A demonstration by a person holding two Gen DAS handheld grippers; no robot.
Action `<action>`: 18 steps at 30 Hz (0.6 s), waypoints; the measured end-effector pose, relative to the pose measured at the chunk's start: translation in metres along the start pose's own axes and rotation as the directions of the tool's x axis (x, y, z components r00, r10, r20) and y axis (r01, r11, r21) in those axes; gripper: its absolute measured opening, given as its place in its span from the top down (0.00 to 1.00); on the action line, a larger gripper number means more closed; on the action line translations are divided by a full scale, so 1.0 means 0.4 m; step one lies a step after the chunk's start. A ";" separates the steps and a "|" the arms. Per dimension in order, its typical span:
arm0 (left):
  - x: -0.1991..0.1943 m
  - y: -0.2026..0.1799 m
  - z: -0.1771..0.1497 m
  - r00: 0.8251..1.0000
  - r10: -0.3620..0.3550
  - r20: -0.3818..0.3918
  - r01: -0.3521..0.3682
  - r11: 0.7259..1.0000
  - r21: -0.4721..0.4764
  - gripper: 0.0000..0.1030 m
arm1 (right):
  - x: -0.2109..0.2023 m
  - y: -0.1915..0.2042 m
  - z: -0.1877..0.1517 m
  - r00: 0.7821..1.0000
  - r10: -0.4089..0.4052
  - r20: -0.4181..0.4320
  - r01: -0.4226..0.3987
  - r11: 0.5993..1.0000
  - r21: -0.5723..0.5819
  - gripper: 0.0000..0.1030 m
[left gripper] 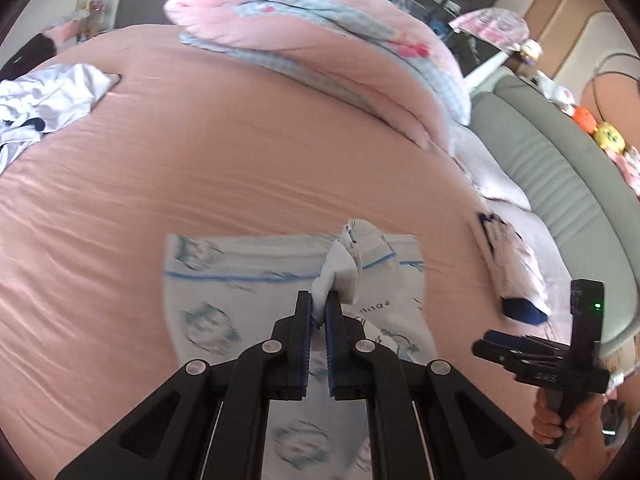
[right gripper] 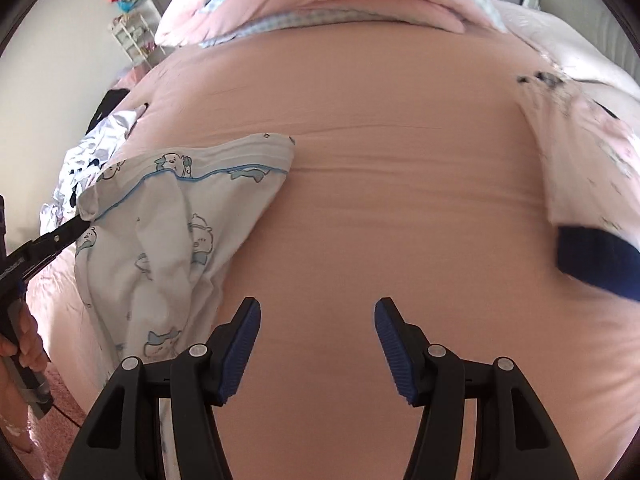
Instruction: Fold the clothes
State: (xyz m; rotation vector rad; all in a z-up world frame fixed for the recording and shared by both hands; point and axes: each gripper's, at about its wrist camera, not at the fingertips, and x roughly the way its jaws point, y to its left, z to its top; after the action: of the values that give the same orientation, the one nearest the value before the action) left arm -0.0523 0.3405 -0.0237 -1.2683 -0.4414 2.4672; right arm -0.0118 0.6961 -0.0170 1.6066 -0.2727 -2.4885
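Clothes for folding lie in 3 places on a pink bed sheet [right gripper: 380, 168]: 1 white garment printed with blue cartoon animals [right gripper: 168, 232] near the bed's front edge, 1 pale pink garment with a navy cuff [right gripper: 592, 208] toward the headboard side, and 1 crumpled white heap [left gripper: 44, 100] at the far left. A folded pink quilt [left gripper: 320, 28] sits along the far edge of the bed, and a grey-green padded headboard [left gripper: 560, 168] curves down the right of the left wrist view.

2 handheld grippers are at work. The left gripper [left gripper: 318, 304] is clenched on a bunched corner of the printed garment, its blue pads pressed against the cloth, which stands lifted off the rest of the garment lying flat beneath. The right gripper [right gripper: 318, 320] stands wide apart over bare sheet, gripping nothing and just beside the printed garment's lower hem. 1 hand [left gripper: 556, 420] shows, wrapped around the right gripper's handle.
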 end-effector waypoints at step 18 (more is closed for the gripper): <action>0.118 0.146 0.025 0.997 0.000 -0.083 0.003 0.999 0.038 0.95 | 0.214 0.150 0.176 0.996 -0.085 -0.025 0.082 0.993 -0.090 0.43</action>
State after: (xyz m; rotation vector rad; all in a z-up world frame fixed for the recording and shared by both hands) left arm -0.0952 0.3069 -0.0765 -1.3494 -0.3725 2.3998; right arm -0.1084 0.6220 -0.0495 1.6487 -0.0911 -2.4978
